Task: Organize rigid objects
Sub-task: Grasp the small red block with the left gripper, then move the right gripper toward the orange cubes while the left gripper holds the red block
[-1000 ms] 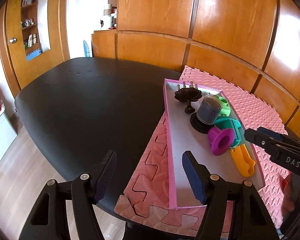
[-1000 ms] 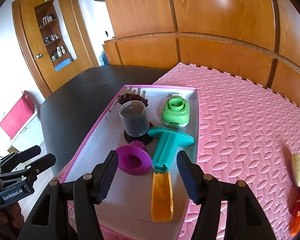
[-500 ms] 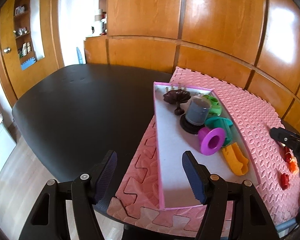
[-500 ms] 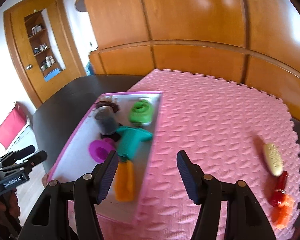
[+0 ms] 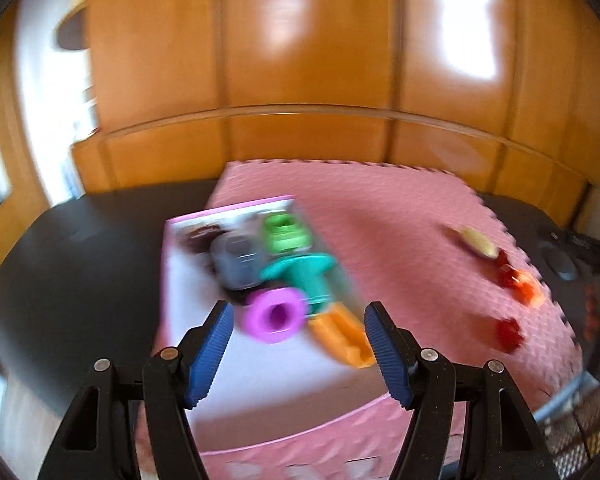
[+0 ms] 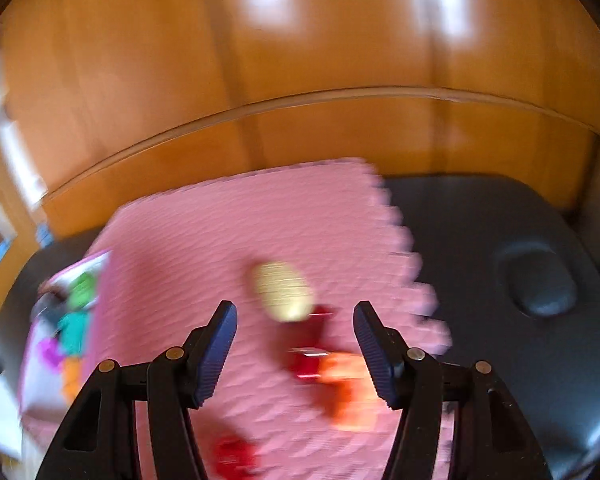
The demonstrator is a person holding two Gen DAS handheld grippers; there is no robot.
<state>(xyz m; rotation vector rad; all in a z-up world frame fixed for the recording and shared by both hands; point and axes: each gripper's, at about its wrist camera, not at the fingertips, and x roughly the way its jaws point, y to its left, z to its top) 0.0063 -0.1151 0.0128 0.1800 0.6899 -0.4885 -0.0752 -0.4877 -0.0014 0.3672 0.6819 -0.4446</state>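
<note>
Right gripper (image 6: 292,348): fingers spread, empty; swung from tray (image 6: 32,360) toward loose pieces (image 6: 324,364) on mat (image 6: 220,240).
Left gripper (image 5: 298,350): spread, empty.
Meaning: next pickup likely.

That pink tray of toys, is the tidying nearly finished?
Partly. The pink tray already holds a green piece, teal piece, purple ring and orange scoop. Both claws are open and empty. A yellow piece, red pieces and an orange piece remain on the mat.
</note>
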